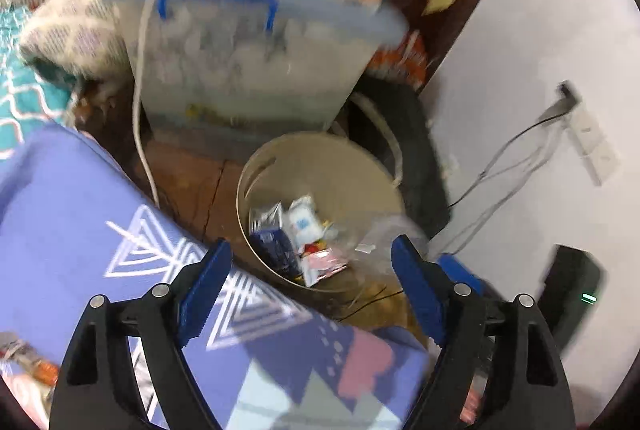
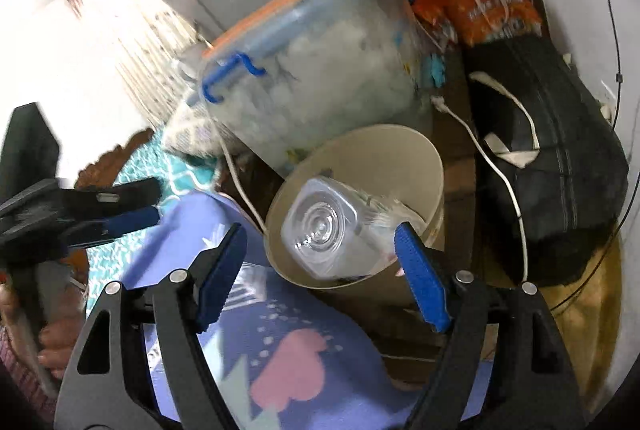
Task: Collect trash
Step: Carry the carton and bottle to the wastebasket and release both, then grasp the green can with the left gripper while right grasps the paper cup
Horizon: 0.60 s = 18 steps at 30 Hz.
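The beige bin (image 2: 360, 165) stands just beside the purple bedding (image 2: 280, 330), below the lidded storage tub (image 2: 320, 69). A clear plastic bottle (image 2: 328, 230) lies tilted at the bin's rim, wrappers (image 1: 308, 230) beneath. Right gripper (image 2: 320, 270) and left gripper (image 1: 312, 282) both gape wide, empty. Perched so, the bottle might topple out over the rim.

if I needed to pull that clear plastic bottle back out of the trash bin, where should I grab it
Grip the clear plastic bottle across its squarish base end, coming from above. It lies tilted in the beige bin, base up toward the rim; the neck end is hidden deeper inside. The right tool is open above it.
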Available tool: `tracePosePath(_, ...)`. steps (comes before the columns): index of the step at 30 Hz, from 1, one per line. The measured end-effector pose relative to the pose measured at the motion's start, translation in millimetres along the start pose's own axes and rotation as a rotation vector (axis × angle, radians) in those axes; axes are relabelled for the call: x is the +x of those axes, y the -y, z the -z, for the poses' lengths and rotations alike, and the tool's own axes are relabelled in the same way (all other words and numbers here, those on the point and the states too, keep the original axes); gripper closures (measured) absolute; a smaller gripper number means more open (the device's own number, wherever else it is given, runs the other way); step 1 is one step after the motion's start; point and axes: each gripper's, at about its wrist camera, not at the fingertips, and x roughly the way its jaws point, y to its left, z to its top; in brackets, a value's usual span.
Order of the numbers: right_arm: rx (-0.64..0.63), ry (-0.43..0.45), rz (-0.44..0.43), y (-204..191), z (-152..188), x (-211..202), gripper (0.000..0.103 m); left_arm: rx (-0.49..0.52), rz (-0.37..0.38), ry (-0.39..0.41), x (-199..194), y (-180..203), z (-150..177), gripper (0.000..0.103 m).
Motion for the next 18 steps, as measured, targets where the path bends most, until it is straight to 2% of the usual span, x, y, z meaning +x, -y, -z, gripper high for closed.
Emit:
tracePosePath(3,-0.046,0.019,-0.043,-26,13,-13,0.042,0.01,0.041,0.127,-75,-2,22,0.026)
tracePosePath(4,-0.069,0.013,-0.061,-35,19,-13,0.049,0.011,0.04,0.178,-104,-6,36,0.026)
tracePosePath(7,-0.151,-0.067,-0.157,-74,39,-6,0.064,0.001,-0.049,0.297,-173,-30,76,0.026)
tracePosePath(9,-0.199,-0.149,-0.22,-101,56,6,0.065,-0.039,-0.153,0.346,-211,-52,112,0.026)
tracePosePath(11,-0.244,-0.246,-0.287,-131,77,21,0.065,-0.102,-0.243,0.353,-235,-76,146,0.026)
tracePosePath(13,-0.286,-0.352,-0.349,-162,97,38,0.063,-0.184,-0.296,0.341,-250,-100,179,0.027)
tracePosePath(15,-0.312,-0.44,-0.402,-189,113,54,0.063,-0.268,-0.324,0.319,-258,-124,210,0.029)
tracePosePath(18,-0.349,-0.509,-0.426,-221,128,81,0.062,-0.38,-0.363,0.289,-262,-151,252,0.03)
